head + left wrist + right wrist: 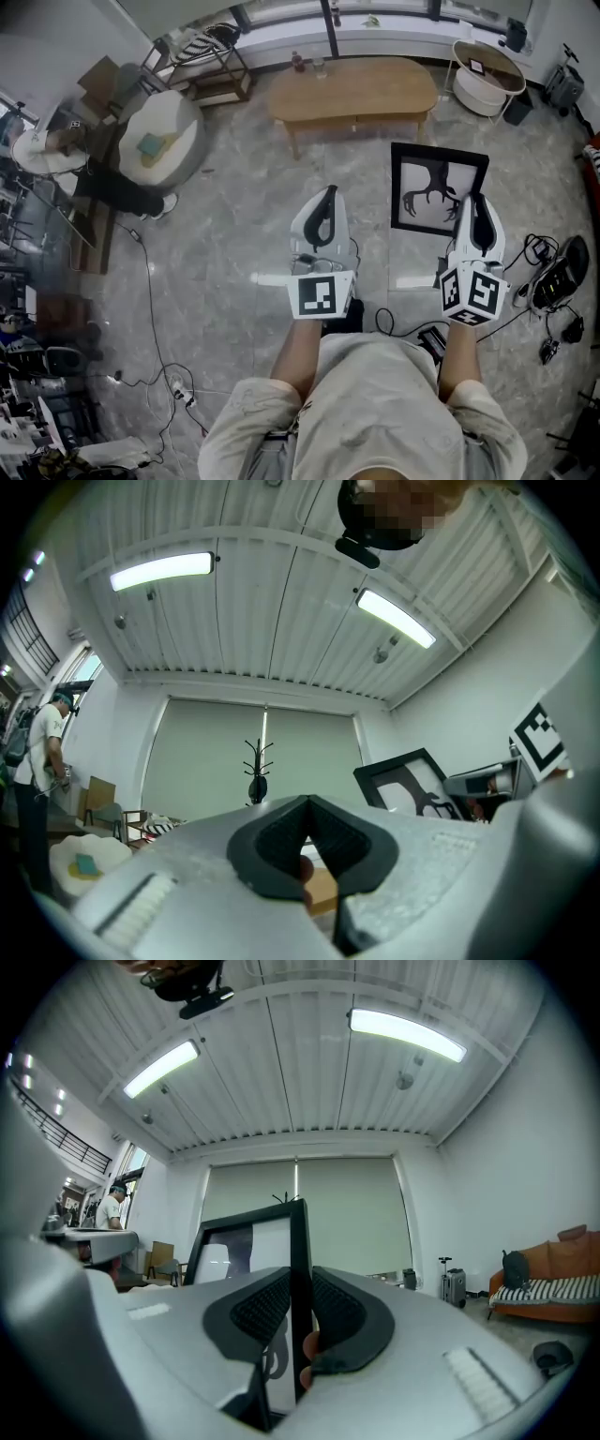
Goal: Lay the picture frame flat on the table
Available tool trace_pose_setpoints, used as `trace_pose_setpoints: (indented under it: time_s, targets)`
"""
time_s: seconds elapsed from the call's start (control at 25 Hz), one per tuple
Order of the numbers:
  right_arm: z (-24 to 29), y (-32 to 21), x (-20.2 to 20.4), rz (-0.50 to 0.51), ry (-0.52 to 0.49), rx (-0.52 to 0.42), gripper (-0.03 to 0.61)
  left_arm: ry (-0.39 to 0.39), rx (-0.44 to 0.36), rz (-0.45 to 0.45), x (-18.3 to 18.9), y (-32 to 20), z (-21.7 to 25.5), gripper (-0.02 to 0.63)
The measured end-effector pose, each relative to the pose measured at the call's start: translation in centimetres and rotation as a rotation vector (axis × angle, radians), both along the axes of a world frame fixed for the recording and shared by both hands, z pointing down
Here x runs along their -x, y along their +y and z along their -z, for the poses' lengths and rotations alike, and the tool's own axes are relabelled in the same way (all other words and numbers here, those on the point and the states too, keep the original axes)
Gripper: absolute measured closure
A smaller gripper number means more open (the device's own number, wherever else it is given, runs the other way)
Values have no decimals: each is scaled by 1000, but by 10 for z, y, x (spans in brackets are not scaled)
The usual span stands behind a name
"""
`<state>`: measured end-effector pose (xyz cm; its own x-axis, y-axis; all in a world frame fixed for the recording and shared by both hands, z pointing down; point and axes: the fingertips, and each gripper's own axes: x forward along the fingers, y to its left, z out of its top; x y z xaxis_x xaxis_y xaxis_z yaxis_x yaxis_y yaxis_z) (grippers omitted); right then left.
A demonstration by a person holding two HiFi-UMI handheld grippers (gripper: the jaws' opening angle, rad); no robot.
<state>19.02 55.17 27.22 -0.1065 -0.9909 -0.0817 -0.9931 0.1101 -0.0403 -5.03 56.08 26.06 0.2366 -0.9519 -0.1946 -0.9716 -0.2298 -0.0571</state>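
A black picture frame point(433, 187) with an antler print hangs upright over the marble floor. My right gripper point(469, 208) is shut on its right edge. In the right gripper view the frame's edge point(299, 1241) runs straight up between the dark pads point(262, 1312), and the gripper point(301, 1312) is clamped on it. My left gripper point(325, 202) is held to the frame's left, apart from it. Its jaws point(307, 832) are shut, with nothing between them. The left gripper view shows the frame point(408, 778) off to the right. The wooden table point(354, 89) stands ahead, beyond both grippers.
A white round basket stand point(487, 75) sits right of the table. A round white seat point(164, 141) and a person point(56, 141) are at the far left. Cables point(155, 319) trail over the floor on the left; black gear point(562, 272) lies on the right.
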Motion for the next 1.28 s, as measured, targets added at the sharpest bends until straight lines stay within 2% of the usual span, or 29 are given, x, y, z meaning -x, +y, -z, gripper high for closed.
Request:
trace_pose_setpoints:
  time_s: [0.28, 0.52, 0.72, 1.08, 1.28]
  targets:
    - [2, -56, 45, 5, 20, 14, 508, -6, 7, -7, 41, -56, 6, 609]
    - [13, -93, 88, 10, 36, 15, 508, 25, 4, 6, 85, -92, 14, 609]
    - [19, -113, 115, 7, 53, 5, 508, 55, 4, -3, 109, -113, 16, 609]
    - [18, -125, 134, -16, 75, 2, 508, 64, -6, -41, 122, -132, 14, 609]
    - [19, -137, 136, -19, 72, -11, 508, 38, -19, -53, 122, -144, 13, 609]
